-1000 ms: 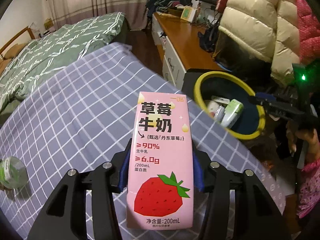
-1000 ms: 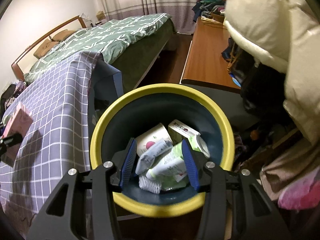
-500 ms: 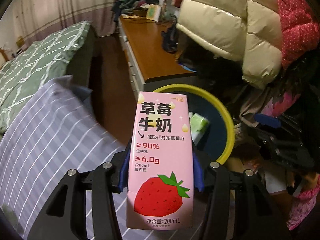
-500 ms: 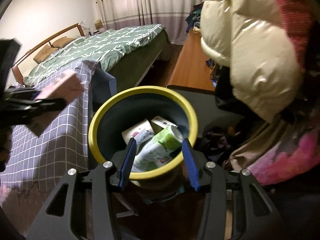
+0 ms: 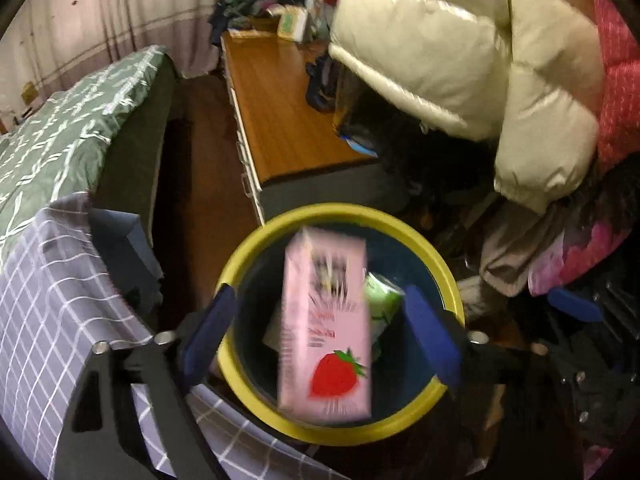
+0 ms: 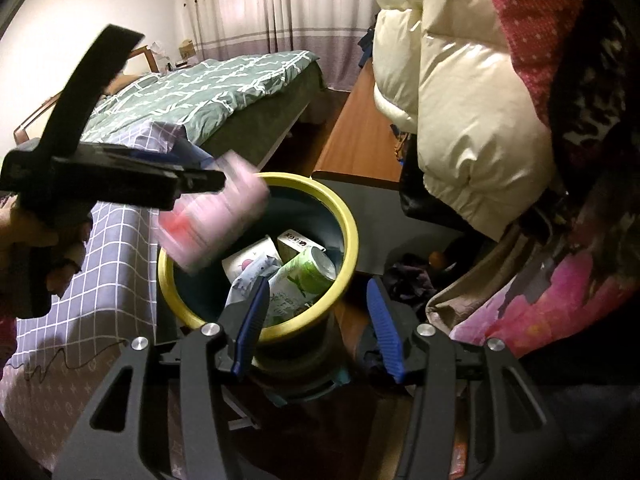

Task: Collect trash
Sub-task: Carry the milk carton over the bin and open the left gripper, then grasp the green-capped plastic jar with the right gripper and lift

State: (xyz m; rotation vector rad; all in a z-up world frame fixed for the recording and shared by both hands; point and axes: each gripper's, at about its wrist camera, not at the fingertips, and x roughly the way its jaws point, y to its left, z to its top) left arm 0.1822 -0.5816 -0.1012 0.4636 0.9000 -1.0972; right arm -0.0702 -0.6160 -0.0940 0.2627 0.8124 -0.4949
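A pink strawberry milk carton (image 5: 325,328) is blurred and falls free between the spread fingers of my left gripper (image 5: 320,332), right over the yellow-rimmed dark bin (image 5: 440,264). In the right wrist view the carton (image 6: 212,220) drops just past the left gripper's tip (image 6: 192,180) above the bin (image 6: 352,236). The bin holds a green can (image 6: 304,280), a white carton (image 6: 248,258) and other wrappers. My right gripper (image 6: 318,320) is open and empty at the bin's near side.
A bed with a grey checked sheet (image 5: 48,320) lies left of the bin, a green quilt (image 5: 60,136) beyond it. A wooden desk (image 5: 280,104) stands behind the bin. Puffy coats (image 5: 460,60) and clothes hang at the right.
My left gripper swung from the bed to over the bin, then opened and let the carton go; it now falls. My right gripper drew back from the bin.
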